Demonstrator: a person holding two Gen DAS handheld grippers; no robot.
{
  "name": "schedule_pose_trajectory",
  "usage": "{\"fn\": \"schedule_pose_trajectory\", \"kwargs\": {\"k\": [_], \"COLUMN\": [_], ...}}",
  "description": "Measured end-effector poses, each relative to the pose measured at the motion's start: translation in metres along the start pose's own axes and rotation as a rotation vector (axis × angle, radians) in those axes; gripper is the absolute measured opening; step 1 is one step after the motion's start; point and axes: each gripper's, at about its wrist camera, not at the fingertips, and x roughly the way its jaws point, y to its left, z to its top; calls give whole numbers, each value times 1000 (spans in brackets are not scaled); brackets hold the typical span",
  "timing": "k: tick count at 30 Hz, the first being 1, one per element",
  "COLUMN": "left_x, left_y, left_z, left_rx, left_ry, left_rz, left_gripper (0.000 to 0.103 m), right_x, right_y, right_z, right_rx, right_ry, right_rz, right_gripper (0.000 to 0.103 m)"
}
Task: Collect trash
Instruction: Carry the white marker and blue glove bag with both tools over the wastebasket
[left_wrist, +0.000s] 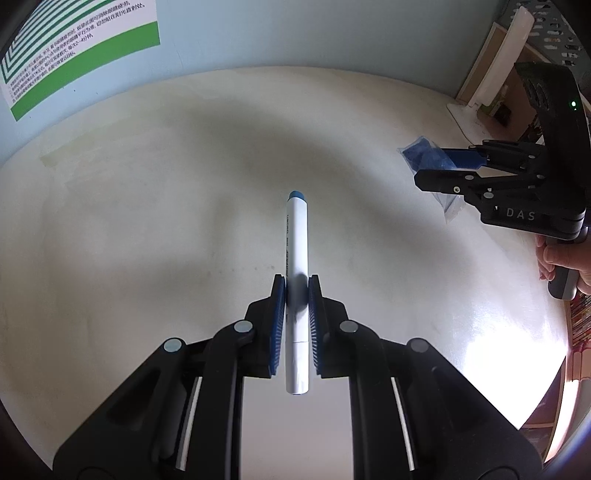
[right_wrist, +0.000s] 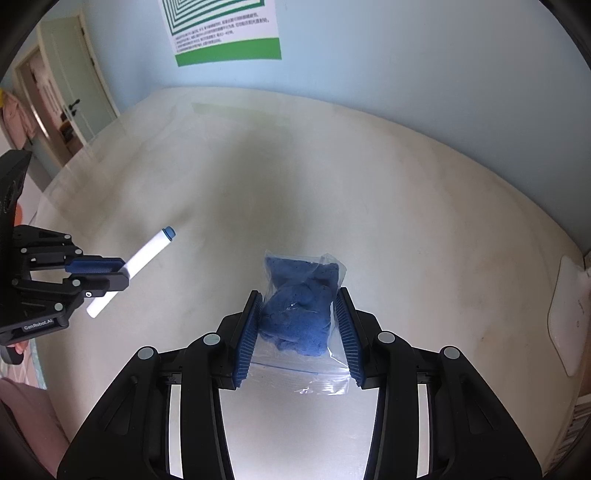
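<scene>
Both pickups look done: the left gripper (left_wrist: 296, 291) pinches a white marker (left_wrist: 297, 266) pointing to twelve o'clock, the right gripper (right_wrist: 300, 314) squeezes a bag of blue stuff (right_wrist: 299, 314), so next comes finding a bin, none visible.

White marker (left_wrist: 296, 266), blue cap, clamped off table; clear bag (right_wrist: 301, 317), blue wad, pinched.

Two fisheye views, each mounted behind a gripper, angled steeply down along black fingers, close above the glossy cream tabletop (left_wrist: 147, 240). Shared: tabletop, pale blue far wall, green-striped white poster (right_wrist: 225, 33), each other's gripper at the frame edge.
</scene>
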Motion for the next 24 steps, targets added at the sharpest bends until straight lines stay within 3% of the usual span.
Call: {"fn": "schedule_pose_trajectory", "kwargs": {"k": [15, 24], "left_x": [-22, -29], "left_y": [23, 34], "left_z": [5, -3], "left_rx": [63, 172], "left_ry": [-33, -28], "left_rz": [-14, -81], "left_gripper": [11, 11], "right_x": [-30, -44], "right_y": [13, 41], "right_z": [-9, -30], "right_rx": [43, 159], "right_ry": [-28, -39], "right_rz": [-54, -127], "right_gripper": [42, 42]}}
